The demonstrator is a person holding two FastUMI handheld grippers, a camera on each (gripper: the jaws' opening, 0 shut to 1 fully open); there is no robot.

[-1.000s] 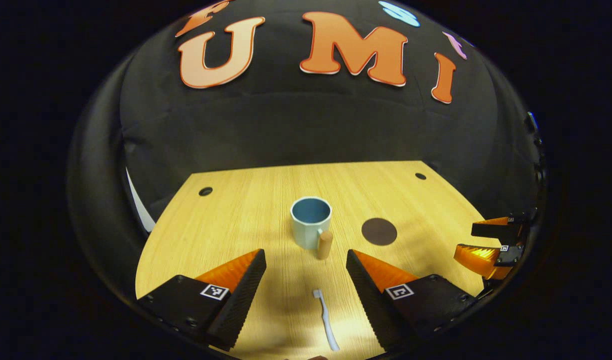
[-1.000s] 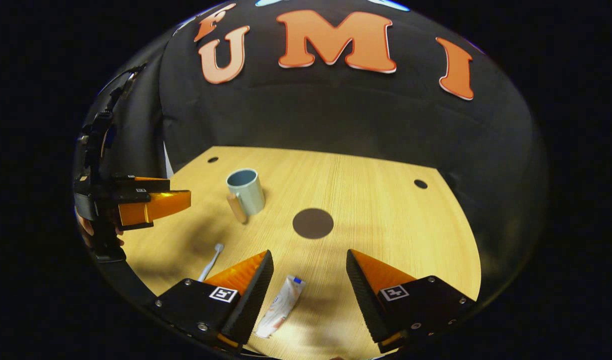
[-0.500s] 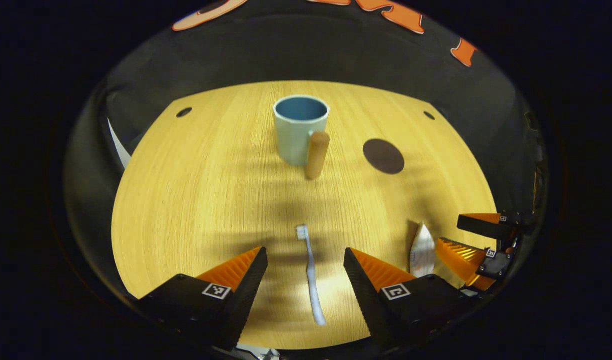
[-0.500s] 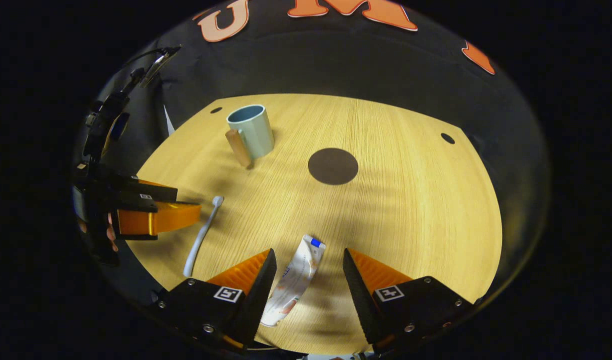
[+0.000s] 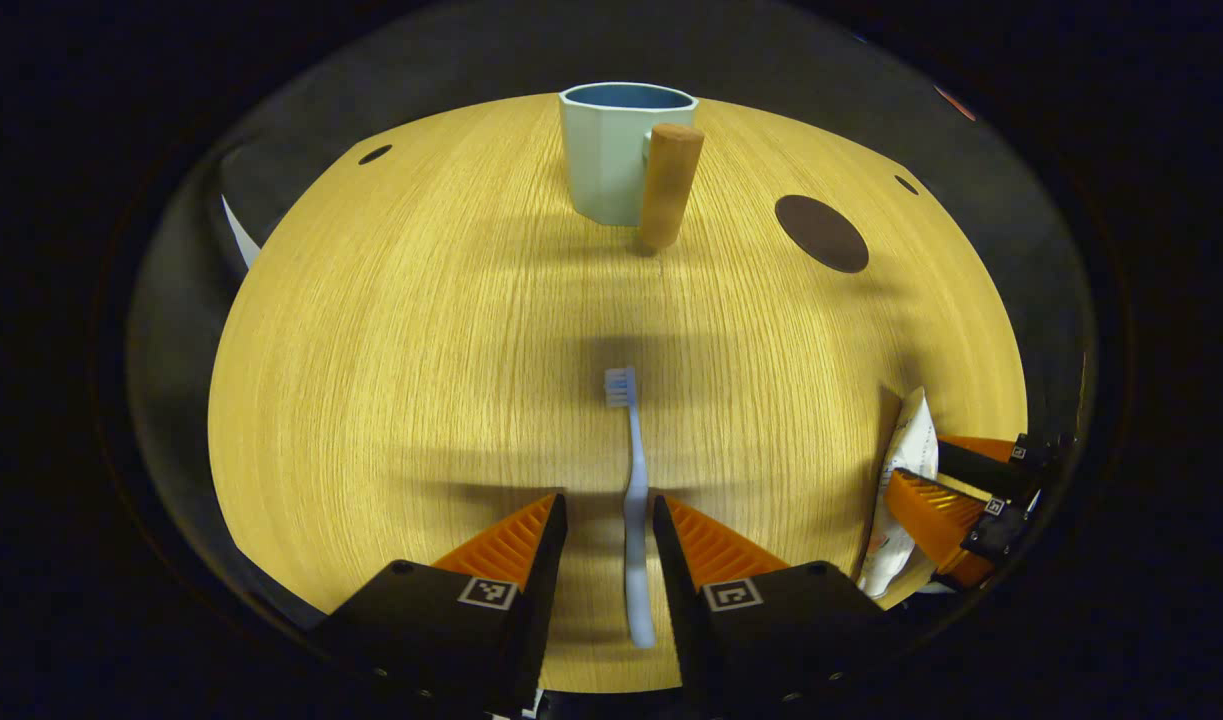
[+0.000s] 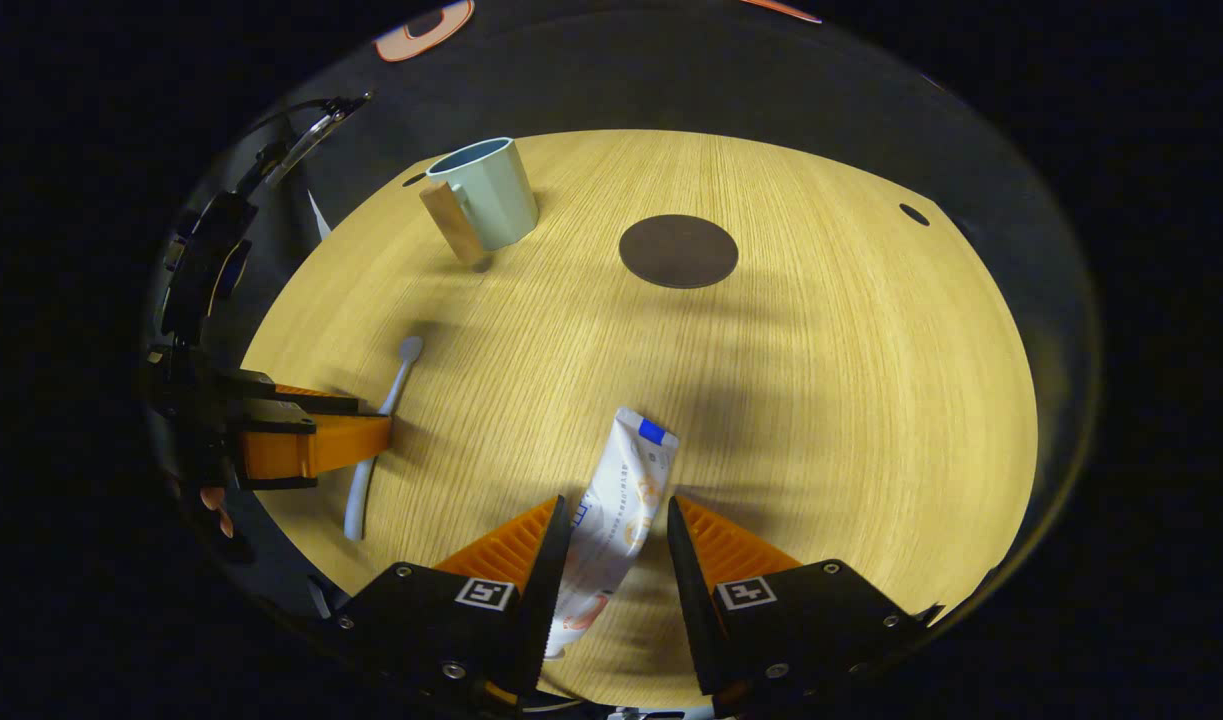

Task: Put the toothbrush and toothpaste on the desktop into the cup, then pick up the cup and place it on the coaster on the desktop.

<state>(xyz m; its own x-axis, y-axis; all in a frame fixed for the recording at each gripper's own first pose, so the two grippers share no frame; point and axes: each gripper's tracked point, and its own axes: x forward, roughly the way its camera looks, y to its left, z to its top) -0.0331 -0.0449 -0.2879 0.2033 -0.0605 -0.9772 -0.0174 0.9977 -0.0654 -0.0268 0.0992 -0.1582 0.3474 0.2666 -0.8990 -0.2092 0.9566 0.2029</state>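
Slim white toothbrush with pale-blue bristles [image 5: 633, 500] lying flat on the light wooden desktop [image 5: 401, 330], bristle end toward the cup, handle running between the orange ribbed fingers of the left gripper [image 5: 605, 520]. Jaws narrowed about the handle, a sliver of gap visible each side; contact not confirmed. Same gripper seen from the side in the right gripper view [image 6: 376, 440], beside the brush.

White toothpaste tube with blue cap [image 6: 616, 520] flat on the desktop, slightly askew, cap end away from the camera, body between the fingers of the right gripper [image 6: 617, 525]. Jaws narrow, close against the tube (firm pressing cannot be told).

Pale-green faceted cup with cylindrical wooden handle [image 5: 621, 150] upright at the far side, handle facing the toothbrush, path to it unobstructed. Dark round coaster [image 5: 821, 232] flat, to the cup's right, well apart from it. Small dark holes [image 5: 375, 154] near the far edge.
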